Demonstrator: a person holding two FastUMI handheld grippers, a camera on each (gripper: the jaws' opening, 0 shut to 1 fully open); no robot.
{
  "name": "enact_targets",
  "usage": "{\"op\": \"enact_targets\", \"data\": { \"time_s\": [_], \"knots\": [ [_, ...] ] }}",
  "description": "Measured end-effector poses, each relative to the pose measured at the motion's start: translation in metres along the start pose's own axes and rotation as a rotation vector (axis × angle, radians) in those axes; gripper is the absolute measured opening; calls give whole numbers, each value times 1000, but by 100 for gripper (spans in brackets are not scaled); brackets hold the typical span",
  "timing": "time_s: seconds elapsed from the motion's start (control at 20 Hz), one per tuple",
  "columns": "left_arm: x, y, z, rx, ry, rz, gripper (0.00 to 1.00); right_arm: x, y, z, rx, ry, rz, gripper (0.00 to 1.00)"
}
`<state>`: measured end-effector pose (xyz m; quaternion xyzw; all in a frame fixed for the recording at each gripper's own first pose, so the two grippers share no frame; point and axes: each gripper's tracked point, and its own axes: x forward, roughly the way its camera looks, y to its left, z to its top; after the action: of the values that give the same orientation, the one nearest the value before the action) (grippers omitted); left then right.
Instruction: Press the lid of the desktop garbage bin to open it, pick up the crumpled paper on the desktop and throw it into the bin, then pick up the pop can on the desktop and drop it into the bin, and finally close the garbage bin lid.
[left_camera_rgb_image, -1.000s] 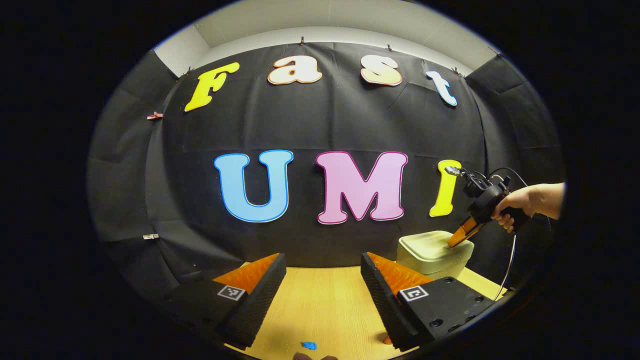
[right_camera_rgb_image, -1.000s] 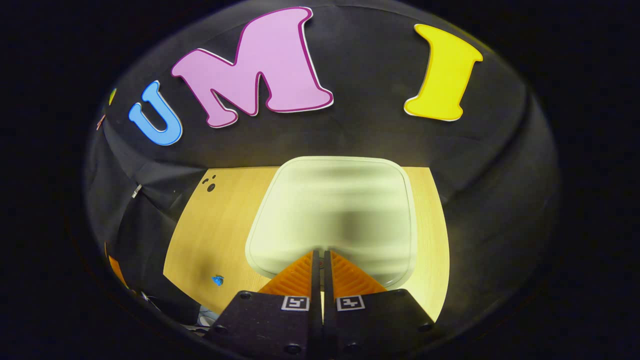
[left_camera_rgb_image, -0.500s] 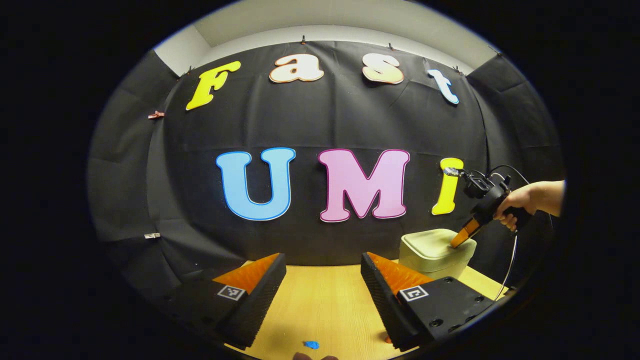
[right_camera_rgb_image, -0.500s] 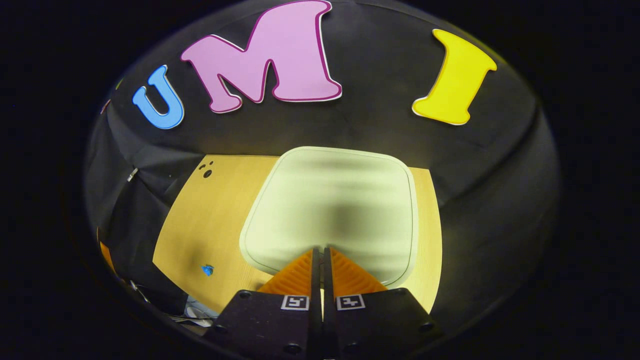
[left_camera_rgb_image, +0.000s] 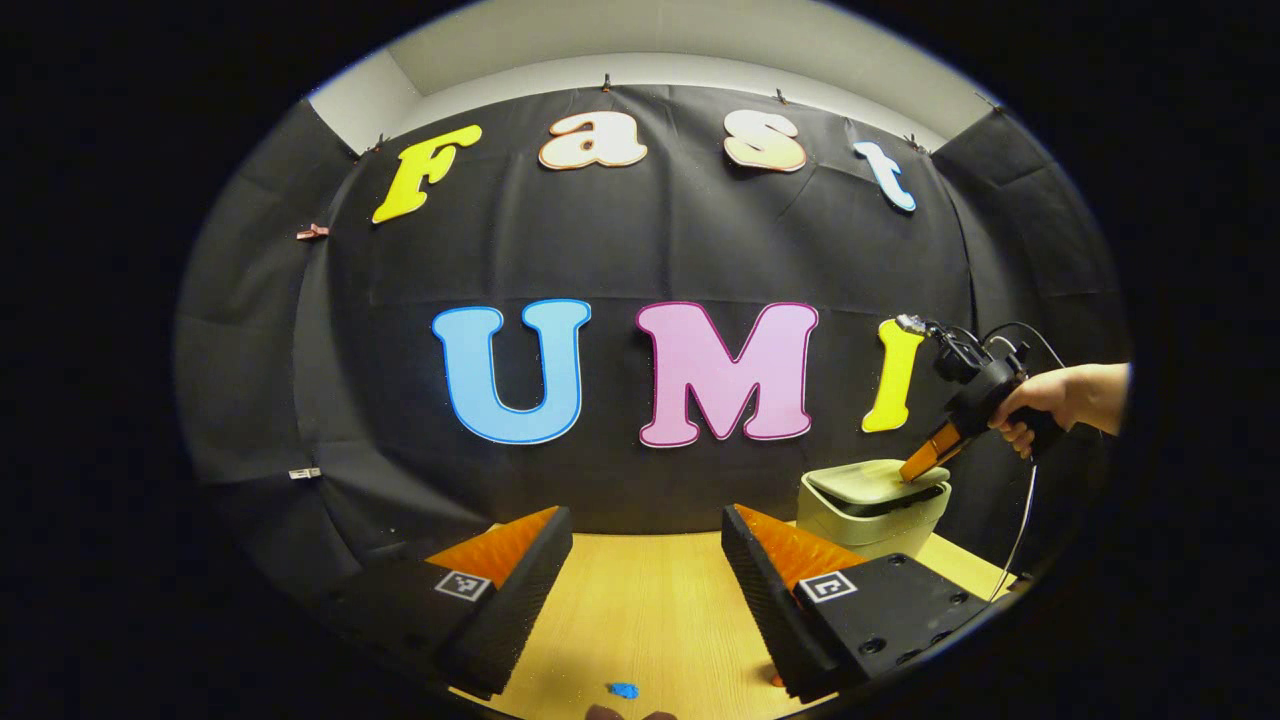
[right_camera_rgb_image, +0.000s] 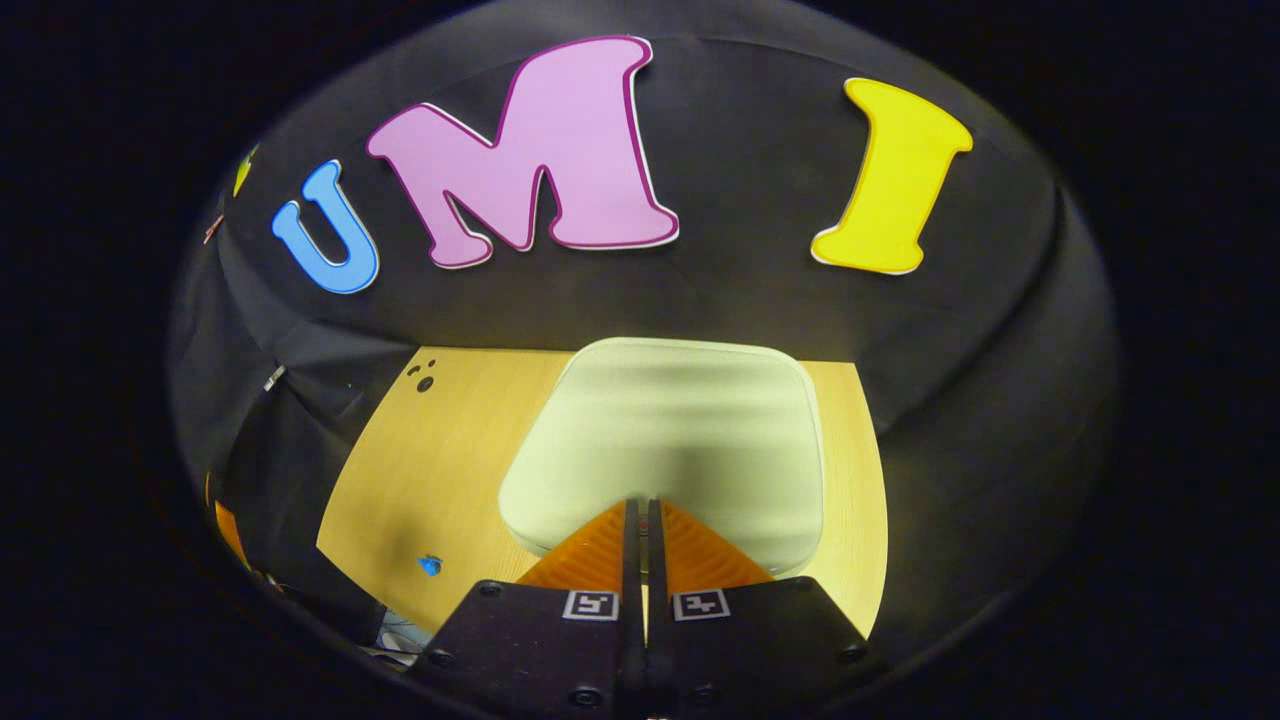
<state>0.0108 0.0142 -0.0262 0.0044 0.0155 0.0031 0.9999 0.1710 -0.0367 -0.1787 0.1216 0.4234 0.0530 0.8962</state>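
Left gripper view: wooden table (left_camera_rgb_image: 650, 600), left gripper (left_camera_rgb_image: 645, 560) jaws apart; right gripper (right_camera_rgb_image: 640, 510) jaws together above bin lid (right_camera_rgb_image: 680, 440).

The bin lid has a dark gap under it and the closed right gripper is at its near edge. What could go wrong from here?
1. In the left gripper view the lid stands only slightly above the bin. If the right gripper pushes down again, it may latch shut.
2. The tips sit near the lid's edge, so they could slide off.
3. The bin looks light and might shift on the table.
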Motion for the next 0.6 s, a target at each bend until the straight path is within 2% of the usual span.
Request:
{"op": "enact_targets", "data": {
  "time_s": [0.35,0.6],
  "knots": [
    [0,0,-1,5,5,-1,96,-25,-6,47,-15,-266,-46,5],
    [0,1,-2,5,7,3,96,-62,-3,86,-62,-529,-99,5]
  ]
}}
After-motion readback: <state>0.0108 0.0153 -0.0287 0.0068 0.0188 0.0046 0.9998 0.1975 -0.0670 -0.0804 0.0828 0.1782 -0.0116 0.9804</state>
